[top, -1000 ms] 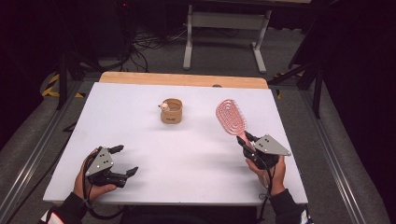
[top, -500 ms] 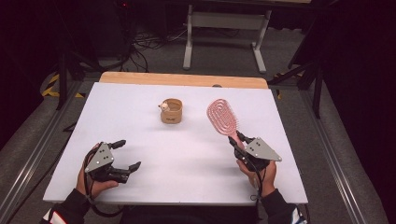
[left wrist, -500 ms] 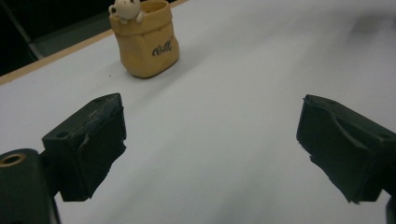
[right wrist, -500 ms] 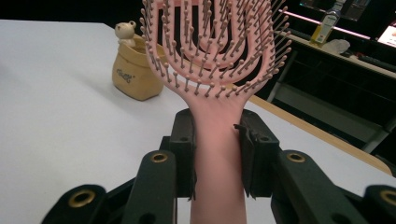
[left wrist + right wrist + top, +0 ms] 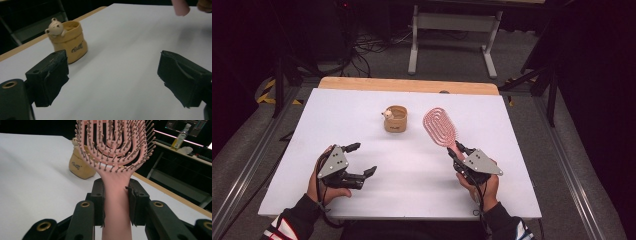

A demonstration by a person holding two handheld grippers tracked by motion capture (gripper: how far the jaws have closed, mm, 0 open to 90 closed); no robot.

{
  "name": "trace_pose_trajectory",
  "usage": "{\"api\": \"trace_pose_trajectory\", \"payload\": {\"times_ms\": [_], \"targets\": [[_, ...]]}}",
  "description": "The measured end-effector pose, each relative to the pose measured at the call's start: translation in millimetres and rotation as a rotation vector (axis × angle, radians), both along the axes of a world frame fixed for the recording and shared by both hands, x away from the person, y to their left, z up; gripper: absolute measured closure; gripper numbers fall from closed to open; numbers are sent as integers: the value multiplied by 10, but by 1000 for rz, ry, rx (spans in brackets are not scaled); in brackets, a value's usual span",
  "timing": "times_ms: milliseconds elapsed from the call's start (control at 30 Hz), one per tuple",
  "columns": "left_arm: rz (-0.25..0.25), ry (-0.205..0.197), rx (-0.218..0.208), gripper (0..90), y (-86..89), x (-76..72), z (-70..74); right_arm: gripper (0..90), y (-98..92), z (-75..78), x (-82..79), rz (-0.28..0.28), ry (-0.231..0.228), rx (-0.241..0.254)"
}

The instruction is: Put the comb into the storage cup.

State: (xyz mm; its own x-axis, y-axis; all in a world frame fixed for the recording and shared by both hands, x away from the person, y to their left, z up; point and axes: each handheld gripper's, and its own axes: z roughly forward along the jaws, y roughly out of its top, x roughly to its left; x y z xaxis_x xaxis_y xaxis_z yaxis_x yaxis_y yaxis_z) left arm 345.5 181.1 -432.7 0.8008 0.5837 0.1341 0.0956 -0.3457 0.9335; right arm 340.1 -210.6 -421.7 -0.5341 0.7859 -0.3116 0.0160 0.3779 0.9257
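Gripping the pink hairbrush (image 5: 113,152) by its handle only, you are leaving the wide bristled head cantilevered well beyond the right gripper (image 5: 115,202); its pads are clamping both sides of the handle, so any knock on the head is likely twisting the brush in the grip; the head is hovering just beside the tan pouch (image 5: 395,119), so a careless swing is risking tipping that soft container on the white table (image 5: 362,107). The left gripper (image 5: 363,160) is standing wide apart, grasping nothing, low over the table's near left; the pouch is standing upright mid-table, a small bear figure (image 5: 55,26) peeking over its rim; further contents are too hidden to tell.
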Motion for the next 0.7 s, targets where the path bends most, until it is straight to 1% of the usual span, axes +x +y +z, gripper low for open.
{"api": "trace_pose_trajectory", "payload": {"times_ms": [67, 200, 233, 333, 400, 467, 567, 600, 667, 700], "targets": [[-8, -4, 0, 117, -51, 7, 23, 699, 21, -3, -1, 2, -1, -2], [-43, -2, -19, 134, -168, 42, 76, 698, 83, -7, -4, 18, -3, -3], [-47, 4, -29, 135, -196, 52, 86, 699, 94, -6, -4, 23, -2, -4], [-57, 2, -44, 135, -258, 73, 117, 699, 138, -2, -8, 27, -9, -7], [-55, 5, -45, 136, -310, 86, 141, 698, 169, 6, -9, 35, -11, -4], [-68, 7, -60, 137, -350, 105, 161, 698, 202, 5, -14, 42, -12, -2], [-73, 13, -74, 139, -412, 123, 190, 698, 261, -7, -26, 55, -15, -6], [-75, 12, -82, 140, -431, 129, 200, 699, 283, -14, -30, 61, -14, -9], [-72, 17, -81, 141, -474, 137, 221, 698, 332, -30, -42, 71, -18, -22], [-71, 17, -88, 142, -499, 142, 228, 698, 356, -38, -50, 75, -20, -25]]}}
